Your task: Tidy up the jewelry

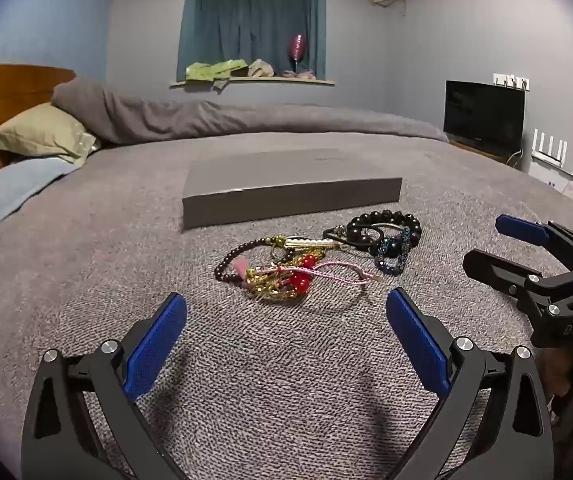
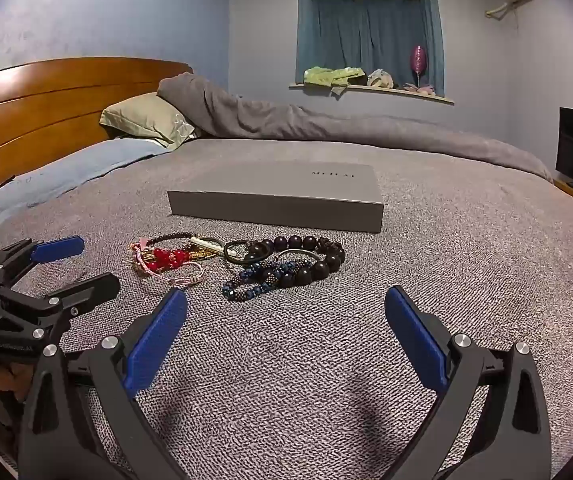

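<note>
A pile of jewelry lies on the grey bedspread in front of a closed grey box (image 1: 286, 188) (image 2: 282, 196). It holds a big black bead bracelet (image 1: 390, 224) (image 2: 322, 256), a blue beaded bracelet (image 1: 392, 254) (image 2: 254, 282), a small dark bead bracelet (image 1: 232, 260), red beads with gold chain (image 1: 294, 278) (image 2: 168, 257) and a pink cord (image 1: 342, 274) (image 2: 188, 276). My left gripper (image 1: 286, 308) is open and empty, just short of the pile. My right gripper (image 2: 286, 304) is open and empty, also just short of it; it shows at the right of the left wrist view (image 1: 490, 244).
The bedspread (image 1: 86, 280) stretches all around. A rolled grey duvet (image 1: 246, 120) and pillows (image 1: 42, 132) lie at the back left by the wooden headboard (image 2: 46, 100). A TV (image 1: 484, 116) stands beyond the bed's right edge.
</note>
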Motion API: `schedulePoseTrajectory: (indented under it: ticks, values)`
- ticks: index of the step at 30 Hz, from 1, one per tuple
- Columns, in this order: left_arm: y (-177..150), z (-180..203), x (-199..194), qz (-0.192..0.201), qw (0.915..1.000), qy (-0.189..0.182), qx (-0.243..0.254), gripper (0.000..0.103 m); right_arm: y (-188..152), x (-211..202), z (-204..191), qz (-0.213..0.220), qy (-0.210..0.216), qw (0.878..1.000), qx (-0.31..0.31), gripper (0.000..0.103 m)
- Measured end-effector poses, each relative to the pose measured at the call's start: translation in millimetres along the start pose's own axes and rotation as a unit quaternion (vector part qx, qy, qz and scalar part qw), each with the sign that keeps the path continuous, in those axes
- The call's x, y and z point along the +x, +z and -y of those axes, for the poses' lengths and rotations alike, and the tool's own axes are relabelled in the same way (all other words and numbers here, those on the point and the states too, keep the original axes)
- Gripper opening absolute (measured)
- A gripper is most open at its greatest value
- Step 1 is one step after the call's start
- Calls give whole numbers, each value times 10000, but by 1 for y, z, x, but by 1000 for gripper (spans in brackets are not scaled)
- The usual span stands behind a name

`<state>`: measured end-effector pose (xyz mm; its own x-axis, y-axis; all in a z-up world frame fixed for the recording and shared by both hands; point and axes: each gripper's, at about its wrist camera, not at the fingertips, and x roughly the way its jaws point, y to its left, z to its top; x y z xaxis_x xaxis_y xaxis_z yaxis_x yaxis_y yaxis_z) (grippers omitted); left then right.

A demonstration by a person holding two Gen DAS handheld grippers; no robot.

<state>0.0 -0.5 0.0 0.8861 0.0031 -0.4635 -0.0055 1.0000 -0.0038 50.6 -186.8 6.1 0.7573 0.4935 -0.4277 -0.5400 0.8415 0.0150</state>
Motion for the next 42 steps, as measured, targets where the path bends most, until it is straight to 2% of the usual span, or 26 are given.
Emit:
schedulePoseTrajectory:
  ticks: [42]
  values:
    - [-1, -5, -3, 22, 9999, -32, -153, 99, 0, 0, 0, 25, 40, 10000, 38, 98]
